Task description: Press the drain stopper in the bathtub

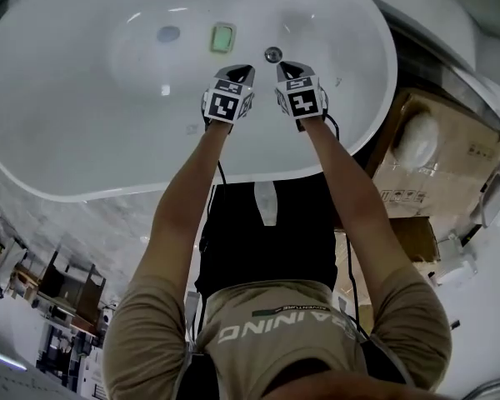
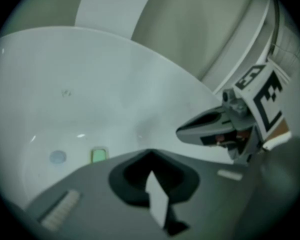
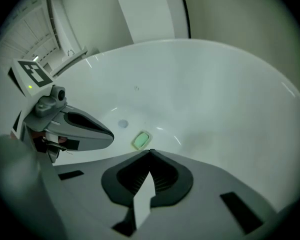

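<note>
A person leans over a white bathtub [image 1: 50, 140]. The left gripper [image 1: 238, 73] and right gripper [image 1: 287, 68] hover side by side, each with jaws together on nothing. The chrome drain stopper [image 1: 272, 54] sits on the tub floor at 12 o'clock, just beyond their tips. A green bar [image 1: 223, 37] lies at its 10 o'clock.

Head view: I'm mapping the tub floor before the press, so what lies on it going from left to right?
blue-grey disc → green rectangular pad → chrome drain stopper
</note>
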`<state>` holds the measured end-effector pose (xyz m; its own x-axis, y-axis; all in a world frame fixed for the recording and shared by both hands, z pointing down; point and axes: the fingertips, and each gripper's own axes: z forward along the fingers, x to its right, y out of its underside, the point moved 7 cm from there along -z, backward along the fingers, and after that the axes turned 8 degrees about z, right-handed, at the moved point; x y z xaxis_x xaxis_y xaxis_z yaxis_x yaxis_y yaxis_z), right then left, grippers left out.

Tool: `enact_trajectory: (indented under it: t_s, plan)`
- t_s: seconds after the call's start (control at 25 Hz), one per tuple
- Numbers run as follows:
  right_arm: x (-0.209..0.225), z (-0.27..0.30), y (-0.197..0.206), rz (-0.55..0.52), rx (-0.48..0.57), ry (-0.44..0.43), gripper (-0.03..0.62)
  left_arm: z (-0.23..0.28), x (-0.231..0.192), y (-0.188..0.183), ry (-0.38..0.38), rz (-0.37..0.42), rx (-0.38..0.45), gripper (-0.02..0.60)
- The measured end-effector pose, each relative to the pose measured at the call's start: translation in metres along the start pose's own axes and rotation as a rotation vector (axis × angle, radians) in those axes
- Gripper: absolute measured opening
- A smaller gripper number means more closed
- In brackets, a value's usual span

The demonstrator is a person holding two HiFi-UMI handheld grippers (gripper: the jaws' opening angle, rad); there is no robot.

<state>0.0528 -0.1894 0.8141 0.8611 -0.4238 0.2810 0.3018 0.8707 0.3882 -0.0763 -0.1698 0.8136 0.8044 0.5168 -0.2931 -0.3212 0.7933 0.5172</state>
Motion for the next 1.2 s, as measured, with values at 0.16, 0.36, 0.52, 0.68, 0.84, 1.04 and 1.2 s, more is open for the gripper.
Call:
enact_trajectory:
  t_s: [0.16,0.36,0.52,0.68,0.84,1.04,1.2]
  plan:
    - [-0.019,-0.063,-0.012,0.033,0.055,0.004,0.008,-0.056,0.024,-0.025,-0.021,0.001,0.039,0.003]
    - [-0.047,-0.131,-0.025,0.009,0.119,0.014,0.008,-0.116,0.048,-0.050,-0.033,0.030,0.062,0.003]
    - [-0.061,-0.187,-0.042,-0.015,0.171,0.019,0.008,-0.162,0.067,-0.071,-0.035,0.070,0.067,0.002]
    - [-0.072,-0.253,-0.062,-0.009,0.260,0.028,0.008,-0.216,0.094,-0.100,-0.048,0.097,0.115,0.003]
    - [-0.089,-0.311,-0.076,-0.018,0.338,0.017,0.008,-0.272,0.119,-0.134,-0.059,0.124,0.206,0.003]
    - [-0.110,-0.374,-0.082,-0.047,0.407,0.009,0.008,-0.333,0.153,-0.162,-0.074,0.193,0.301,0.003]
    - [-0.134,-0.427,-0.080,-0.090,0.468,-0.032,0.008,-0.375,0.181,-0.171,-0.091,0.233,0.367,0.002]
